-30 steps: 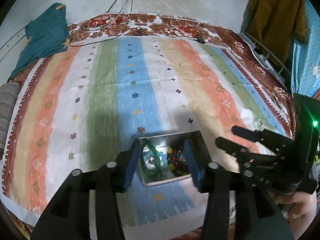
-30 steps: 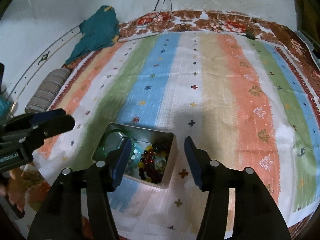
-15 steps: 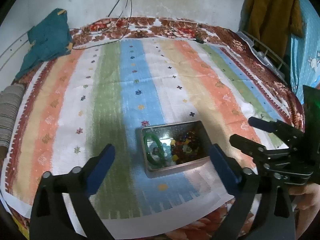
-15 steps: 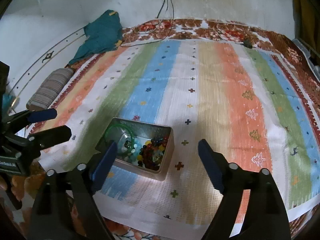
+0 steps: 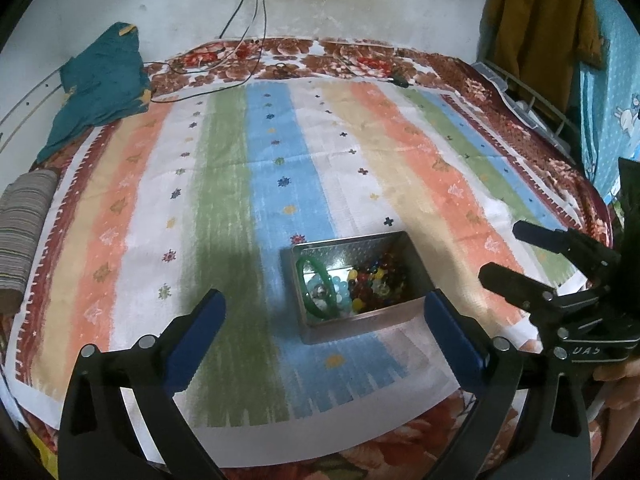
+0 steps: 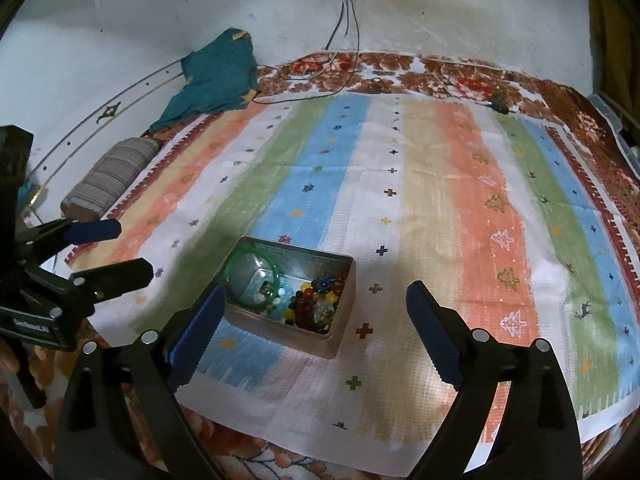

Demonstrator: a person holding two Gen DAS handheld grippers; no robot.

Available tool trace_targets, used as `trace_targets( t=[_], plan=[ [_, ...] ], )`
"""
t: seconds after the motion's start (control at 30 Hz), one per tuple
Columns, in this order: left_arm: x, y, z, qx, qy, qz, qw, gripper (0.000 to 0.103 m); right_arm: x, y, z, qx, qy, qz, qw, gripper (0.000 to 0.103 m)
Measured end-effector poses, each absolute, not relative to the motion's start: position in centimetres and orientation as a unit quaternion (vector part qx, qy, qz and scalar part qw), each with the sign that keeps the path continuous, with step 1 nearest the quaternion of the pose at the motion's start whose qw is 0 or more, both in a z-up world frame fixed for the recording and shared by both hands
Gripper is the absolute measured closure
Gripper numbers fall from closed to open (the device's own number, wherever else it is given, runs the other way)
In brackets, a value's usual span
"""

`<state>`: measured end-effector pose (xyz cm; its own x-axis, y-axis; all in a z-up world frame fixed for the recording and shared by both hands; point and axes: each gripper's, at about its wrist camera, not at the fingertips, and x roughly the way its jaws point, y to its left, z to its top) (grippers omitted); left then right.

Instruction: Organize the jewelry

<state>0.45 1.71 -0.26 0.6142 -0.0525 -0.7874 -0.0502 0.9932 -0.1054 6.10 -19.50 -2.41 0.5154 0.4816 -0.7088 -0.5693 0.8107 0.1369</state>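
On the striped bedspread (image 5: 280, 168), the metal tin (image 5: 360, 322) with green bangle (image 5: 318, 288) and beads (image 5: 374, 284) lies free: the left gripper (image 5: 324, 332) has spread fully, the right gripper (image 6: 312, 336) is opening, nothing pinched. Jewelry seems stored.

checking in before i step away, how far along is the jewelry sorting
Barely begun. Done: nothing is laid out on the striped cloth. The green bangle and the mixed coloured beads all sit inside the rectangular metal tin. In hand: nothing; the left gripper is open and empty, the right gripper has its jaws opening, with nothing between them. Left: taking out and sorting every piece.
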Motion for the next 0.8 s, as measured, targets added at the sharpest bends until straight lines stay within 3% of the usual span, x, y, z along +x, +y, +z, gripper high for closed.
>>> trace_targets(
  t=[0.8],
  plan=[
    [0.2,1.1,0.1,-0.041,0.435,0.016,0.899,0.006,5.0,-19.5,-2.5,-0.059,0.386,0.307,0.868,0.008]
  ],
)
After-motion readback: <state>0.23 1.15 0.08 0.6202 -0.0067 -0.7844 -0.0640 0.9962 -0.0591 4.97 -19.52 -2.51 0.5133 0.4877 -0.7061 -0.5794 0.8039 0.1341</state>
